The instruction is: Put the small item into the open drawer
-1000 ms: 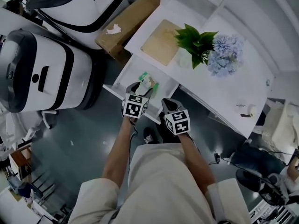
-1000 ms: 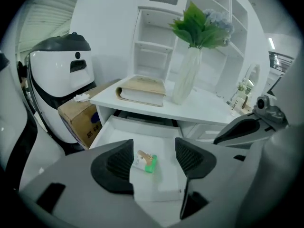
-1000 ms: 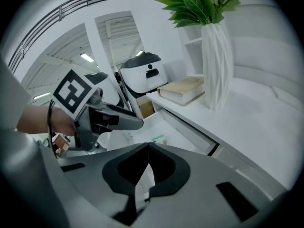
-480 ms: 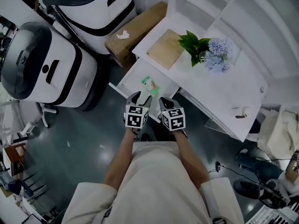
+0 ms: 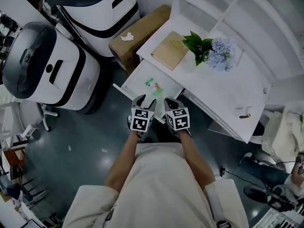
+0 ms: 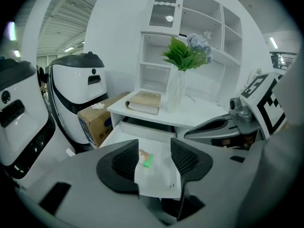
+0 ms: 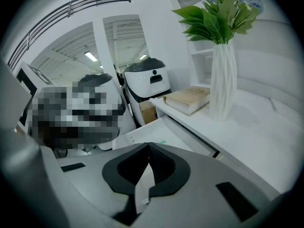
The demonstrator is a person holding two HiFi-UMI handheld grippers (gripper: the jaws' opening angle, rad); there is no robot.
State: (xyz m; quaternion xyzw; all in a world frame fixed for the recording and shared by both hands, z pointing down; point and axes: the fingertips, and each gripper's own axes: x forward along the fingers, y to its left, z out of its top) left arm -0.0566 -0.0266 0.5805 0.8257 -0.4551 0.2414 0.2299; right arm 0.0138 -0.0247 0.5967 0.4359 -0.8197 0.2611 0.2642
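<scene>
The small item, a green and tan piece, lies on the floor of the open white drawer under the desk. My left gripper hangs at the drawer's front edge, short of the item. Its jaws have just been closing but stand open, with nothing gripped. In the left gripper view the item shows through the gap of that gripper, down in the drawer. Beside it on the right, my right gripper is shut and empty; its pads meet above the drawer.
On the white desk are a tan book, a vase with green leaves and blue flowers and a small object. A cardboard box and two big white machines stand left of the drawer.
My left gripper has drawn back from over the drawer to its front edge, and the item stays in the drawer. The right gripper has barely shifted.
</scene>
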